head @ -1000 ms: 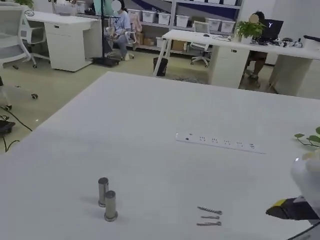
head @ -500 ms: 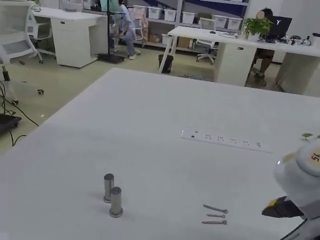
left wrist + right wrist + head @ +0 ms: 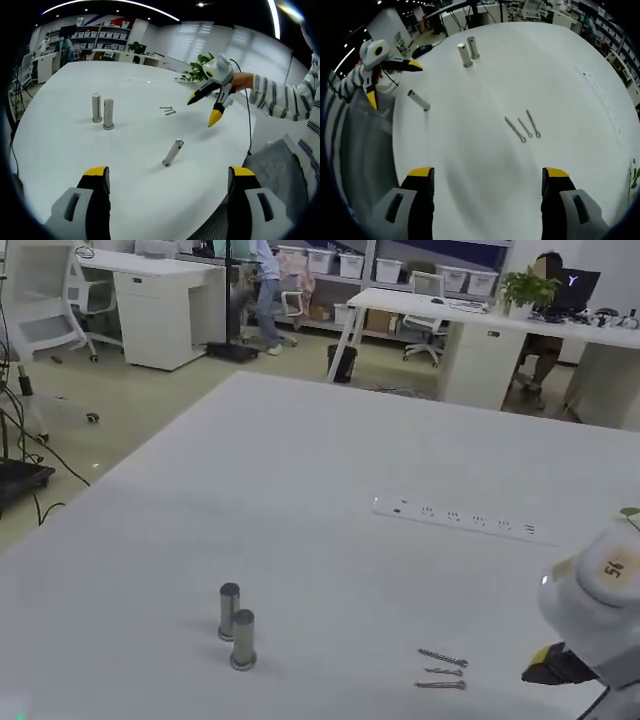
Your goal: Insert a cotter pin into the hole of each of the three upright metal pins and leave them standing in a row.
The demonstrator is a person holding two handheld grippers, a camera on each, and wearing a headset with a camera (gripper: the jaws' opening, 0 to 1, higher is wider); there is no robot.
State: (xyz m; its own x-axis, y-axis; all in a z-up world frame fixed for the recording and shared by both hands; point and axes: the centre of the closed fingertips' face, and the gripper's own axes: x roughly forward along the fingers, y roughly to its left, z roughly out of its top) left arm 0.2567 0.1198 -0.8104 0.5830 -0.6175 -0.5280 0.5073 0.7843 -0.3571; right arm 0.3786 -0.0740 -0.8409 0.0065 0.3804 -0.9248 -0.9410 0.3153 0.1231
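Left claw (image 3: 169, 172): wide, with nothing between its jaws. I have it low over the near edge of the desk (image 3: 60, 150), looking across at the work.
Right claw (image 3: 487, 175): wide as well, and bare. It hangs over the right side of the desk, just near of the cotters (image 3: 522, 125). In the left gripper view its yellow-tipped jaws stand well apart, and a hand in a striped sleeve (image 3: 280, 97) holds it.
Standing pins (image 3: 243, 638): two, upright on their bases at the left of the desk. They stand close together with a slim gap, one a little farther off than the other.
Fallen pin (image 3: 172, 152): the third one, lying on its side near the desk's near edge. It is well apart from the standing pair and closest to my left claw.
Cotters: three, flat on the desk and side by side, roughly parallel. All are loose, to the right of the standing pins.
Strip (image 3: 465, 520): a white power strip lying across the desk, far of the cotters.
Plant (image 3: 197, 72): green leaves at the desk's far right edge.
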